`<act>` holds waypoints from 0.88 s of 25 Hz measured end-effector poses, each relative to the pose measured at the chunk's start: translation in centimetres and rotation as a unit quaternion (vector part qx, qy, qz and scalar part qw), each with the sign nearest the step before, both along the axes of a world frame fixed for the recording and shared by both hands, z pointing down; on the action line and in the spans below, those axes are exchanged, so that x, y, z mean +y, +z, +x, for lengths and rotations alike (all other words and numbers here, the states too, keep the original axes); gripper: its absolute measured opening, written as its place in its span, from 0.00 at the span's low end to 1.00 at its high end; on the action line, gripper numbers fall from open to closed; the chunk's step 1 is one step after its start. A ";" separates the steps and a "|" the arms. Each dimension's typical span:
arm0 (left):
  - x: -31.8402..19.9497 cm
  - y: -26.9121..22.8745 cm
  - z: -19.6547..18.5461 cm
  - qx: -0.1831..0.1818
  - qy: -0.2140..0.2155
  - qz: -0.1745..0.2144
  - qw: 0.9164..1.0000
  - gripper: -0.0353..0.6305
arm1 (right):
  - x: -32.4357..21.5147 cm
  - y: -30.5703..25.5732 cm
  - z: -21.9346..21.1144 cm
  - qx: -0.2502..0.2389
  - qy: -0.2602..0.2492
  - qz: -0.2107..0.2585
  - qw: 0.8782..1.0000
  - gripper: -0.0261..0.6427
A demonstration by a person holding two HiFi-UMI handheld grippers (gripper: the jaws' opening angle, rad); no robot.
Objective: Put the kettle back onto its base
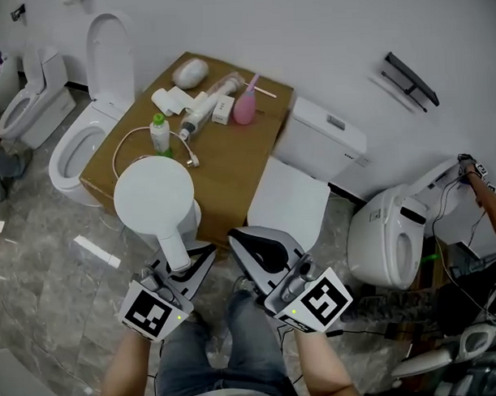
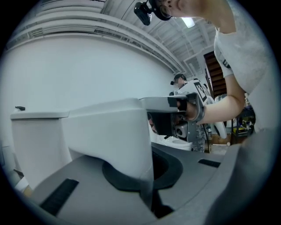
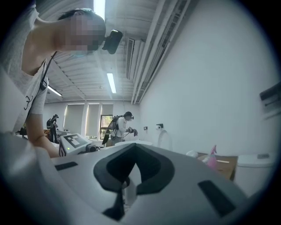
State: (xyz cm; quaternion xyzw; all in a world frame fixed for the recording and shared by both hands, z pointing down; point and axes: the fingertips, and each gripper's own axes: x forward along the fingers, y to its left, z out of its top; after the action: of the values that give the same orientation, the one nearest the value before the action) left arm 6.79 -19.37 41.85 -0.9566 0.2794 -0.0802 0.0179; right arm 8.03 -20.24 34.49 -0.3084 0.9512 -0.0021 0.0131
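Head view, from the left: the left gripper [image 1: 189, 258] has its jaws clamped on the handle of the white kettle [image 1: 153, 195]. The kettle sits over the near edge of the cardboard box [image 1: 231, 165] that serves as the surface, close to a looped cord [image 1: 123, 142]. I cannot make out the base; it is probably hidden under the kettle. This looks like the lowering step, so the next move calls for seating the kettle squarely and then letting go. The right gripper [image 1: 237, 238] waits alongside, jaws together and empty.
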 end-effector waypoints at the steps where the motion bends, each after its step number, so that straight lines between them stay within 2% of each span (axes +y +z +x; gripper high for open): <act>1: -0.4 0.5 0.3 -0.002 -0.002 -0.001 1.000 0.06 | -0.3 0.3 0.3 -0.001 -0.001 -0.002 1.000 0.05; 15: -4.9 5.1 2.0 0.003 -0.033 -0.027 0.999 0.06 | -2.7 2.4 3.1 0.002 -0.017 -0.011 1.000 0.05; 19: -5.6 6.1 2.1 -0.019 -0.033 -0.010 0.999 0.06 | -2.9 2.7 3.4 0.005 -0.017 -0.014 1.000 0.05; 22: -6.0 6.2 1.6 -0.013 -0.036 -0.005 0.999 0.06 | -3.1 3.0 3.3 0.004 -0.016 -0.016 1.000 0.05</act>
State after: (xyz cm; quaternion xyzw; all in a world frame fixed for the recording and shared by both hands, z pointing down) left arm 8.36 -25.38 48.05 -0.9450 0.3128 -0.0947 0.0136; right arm 11.37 -23.33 37.51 -0.2929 0.9560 -0.0163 0.0039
